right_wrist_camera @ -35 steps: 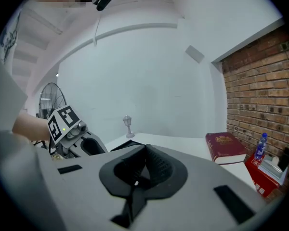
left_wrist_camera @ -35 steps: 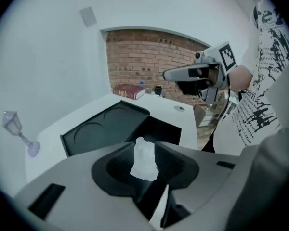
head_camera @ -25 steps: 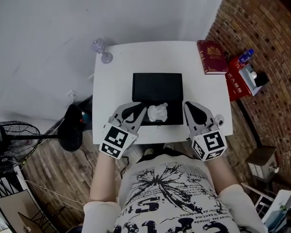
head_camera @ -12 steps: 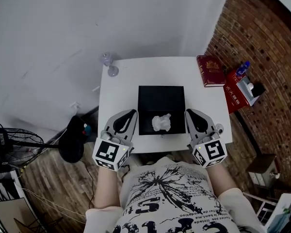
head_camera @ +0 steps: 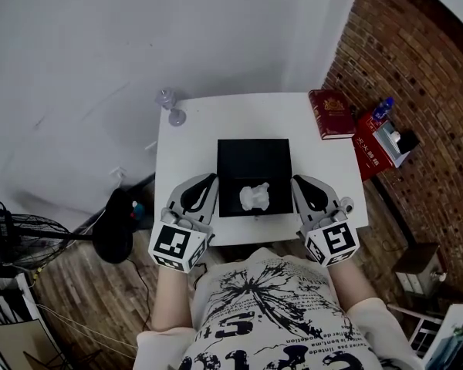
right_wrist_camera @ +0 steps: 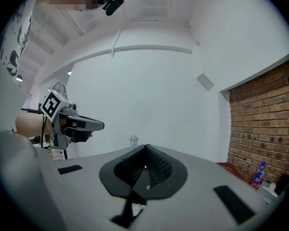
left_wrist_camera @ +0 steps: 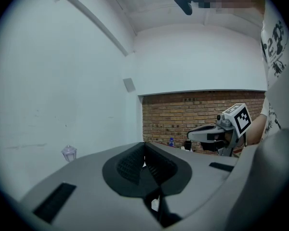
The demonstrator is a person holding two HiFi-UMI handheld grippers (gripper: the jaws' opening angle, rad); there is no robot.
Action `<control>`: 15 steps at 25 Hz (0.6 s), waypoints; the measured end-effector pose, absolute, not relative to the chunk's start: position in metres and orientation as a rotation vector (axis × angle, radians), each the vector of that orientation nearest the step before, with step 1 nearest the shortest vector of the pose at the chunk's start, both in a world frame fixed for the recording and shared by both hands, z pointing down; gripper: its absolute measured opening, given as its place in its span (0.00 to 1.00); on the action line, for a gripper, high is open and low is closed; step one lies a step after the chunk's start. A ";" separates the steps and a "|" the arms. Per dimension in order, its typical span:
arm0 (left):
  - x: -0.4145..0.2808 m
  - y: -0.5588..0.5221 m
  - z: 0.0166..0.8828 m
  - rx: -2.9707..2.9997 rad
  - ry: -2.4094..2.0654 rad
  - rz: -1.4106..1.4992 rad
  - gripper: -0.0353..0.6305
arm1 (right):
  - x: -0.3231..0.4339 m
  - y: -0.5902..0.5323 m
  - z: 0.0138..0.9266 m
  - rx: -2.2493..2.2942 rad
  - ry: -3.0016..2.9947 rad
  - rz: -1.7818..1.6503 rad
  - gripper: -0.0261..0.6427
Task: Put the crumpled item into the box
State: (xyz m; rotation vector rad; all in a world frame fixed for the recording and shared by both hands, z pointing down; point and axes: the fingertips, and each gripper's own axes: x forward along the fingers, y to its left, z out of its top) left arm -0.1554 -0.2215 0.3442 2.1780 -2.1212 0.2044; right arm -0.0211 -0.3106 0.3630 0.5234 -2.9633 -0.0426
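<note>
Crumpled item (head_camera: 255,197), white, lies inside the black box (head_camera: 256,153). My left gripper (head_camera: 207,182) and right gripper (head_camera: 299,183) flank it, both closed and empty. Bumping the box could tip the light item out.

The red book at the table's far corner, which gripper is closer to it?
Right. The right gripper is beside the black box, on the side toward the red book; the left gripper is across the box, farther off.

Matt blk box (head_camera: 255,159), crumpled wht paper item (head_camera: 254,197), smooth wht table (head_camera: 187,151), rough brick wall (head_camera: 424,60)
</note>
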 end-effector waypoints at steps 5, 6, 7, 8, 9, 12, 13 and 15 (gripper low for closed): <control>-0.153 -0.224 0.346 2.169 -2.126 0.209 0.07 | -0.017 -0.315 0.368 0.552 -2.949 -0.008 0.06; -0.152 -0.224 0.346 2.170 -2.124 0.212 0.07 | -0.017 -0.316 0.368 0.555 -2.948 -0.004 0.06; -0.150 -0.225 0.346 2.173 -2.120 0.218 0.07 | -0.016 -0.317 0.368 0.557 -2.949 -0.001 0.06; -0.148 -0.225 0.346 2.178 -2.114 0.227 0.07 | -0.016 -0.318 0.368 0.558 -2.950 0.001 0.06; -0.146 -0.226 0.346 2.185 -2.108 0.237 0.07 | -0.016 -0.319 0.368 0.559 -2.952 0.002 0.06; -0.143 -0.228 0.346 2.193 -2.101 0.253 0.07 | -0.015 -0.321 0.369 0.564 -2.954 0.013 0.06; -0.143 -0.229 0.346 2.190 -2.102 0.252 0.07 | -0.016 -0.322 0.370 0.561 -2.955 0.014 0.06; -0.145 -0.230 0.347 2.182 -2.106 0.254 0.07 | -0.018 -0.322 0.371 0.551 -2.958 0.008 0.06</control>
